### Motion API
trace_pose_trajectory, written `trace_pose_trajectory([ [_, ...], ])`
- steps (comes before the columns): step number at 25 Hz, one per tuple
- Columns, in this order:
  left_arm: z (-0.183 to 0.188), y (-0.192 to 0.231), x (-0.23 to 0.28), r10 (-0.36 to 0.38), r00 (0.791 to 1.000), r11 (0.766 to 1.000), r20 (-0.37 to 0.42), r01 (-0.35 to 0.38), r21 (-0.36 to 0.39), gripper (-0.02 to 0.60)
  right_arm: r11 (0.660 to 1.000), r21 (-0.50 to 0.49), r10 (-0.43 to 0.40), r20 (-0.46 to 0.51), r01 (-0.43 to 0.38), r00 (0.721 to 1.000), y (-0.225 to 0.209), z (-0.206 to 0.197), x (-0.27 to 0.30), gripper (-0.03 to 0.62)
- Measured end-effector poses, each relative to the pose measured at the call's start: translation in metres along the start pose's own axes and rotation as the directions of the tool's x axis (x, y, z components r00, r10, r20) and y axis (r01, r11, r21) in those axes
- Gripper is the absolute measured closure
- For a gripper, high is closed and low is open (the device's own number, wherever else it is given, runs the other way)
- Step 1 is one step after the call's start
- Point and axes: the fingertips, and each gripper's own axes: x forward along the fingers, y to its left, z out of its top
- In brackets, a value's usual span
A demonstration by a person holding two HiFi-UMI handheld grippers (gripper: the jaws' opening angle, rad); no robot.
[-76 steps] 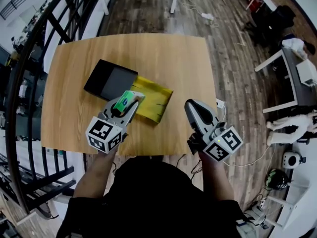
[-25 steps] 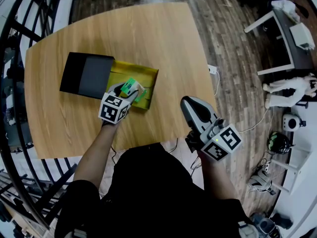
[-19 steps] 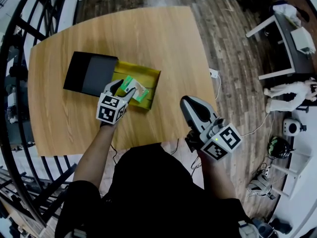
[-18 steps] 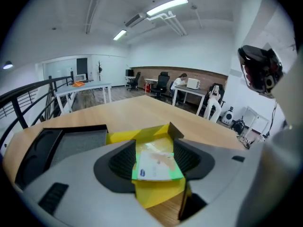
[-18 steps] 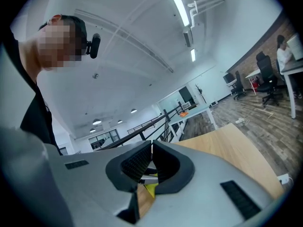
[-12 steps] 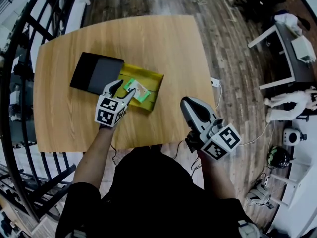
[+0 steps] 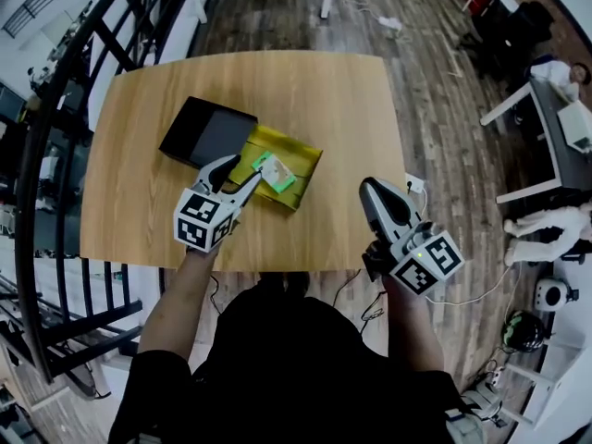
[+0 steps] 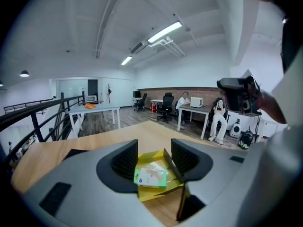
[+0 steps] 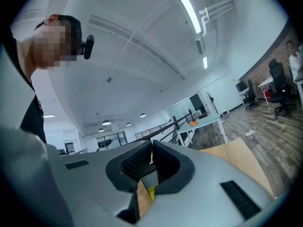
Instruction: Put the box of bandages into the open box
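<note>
We look steeply down from the head view on a wooden worktop; near its middle lies the open box, yellow and shallow; the box of bandages, green and white, rests inside it. The left gripper hangs just near and left of it, above the worktop; its jaws stand apart and have just been closing a little, with nothing between the pads. In the left gripper view we see the box of bandages beyond the jaws, untouched, its long axis lying across the line the gripper points along. The right gripper is clenched on nothing, well apart to the right, over the worktop's near edge; the left hand is plainly the nearer one. A black flat piece, likely the lid, touches the open box on its far left side. We judge the placing done; what seems left is for the left gripper to draw clear, and only the open box's low wall stands close to it. A dark railing runs along the left, off the worktop.
</note>
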Motion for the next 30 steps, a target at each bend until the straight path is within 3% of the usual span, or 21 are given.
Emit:
trace_pose_trajectory([
  [10,0.018,-0.015,-0.074,0.079,0.994,0.997,0.07,-0.078,-0.023,0.387,1.0,-0.013,0.026,0.014,-0.026,1.0,0.003,0.009,-0.018,0.556],
  [18,0.038,0.01,-0.133,0.133,0.982,0.991,0.137,-0.13,-0.033,0.4,0.999,-0.026,0.024,0.036,-0.024,0.999,0.028,0.022,0.003,0.556],
  [30,0.051,0.043,-0.19,0.101,0.971,0.995,0.219,-0.101,-0.011,0.428,0.995,-0.087,0.053,0.058,-0.048,0.997,0.09,0.027,0.048,0.556],
])
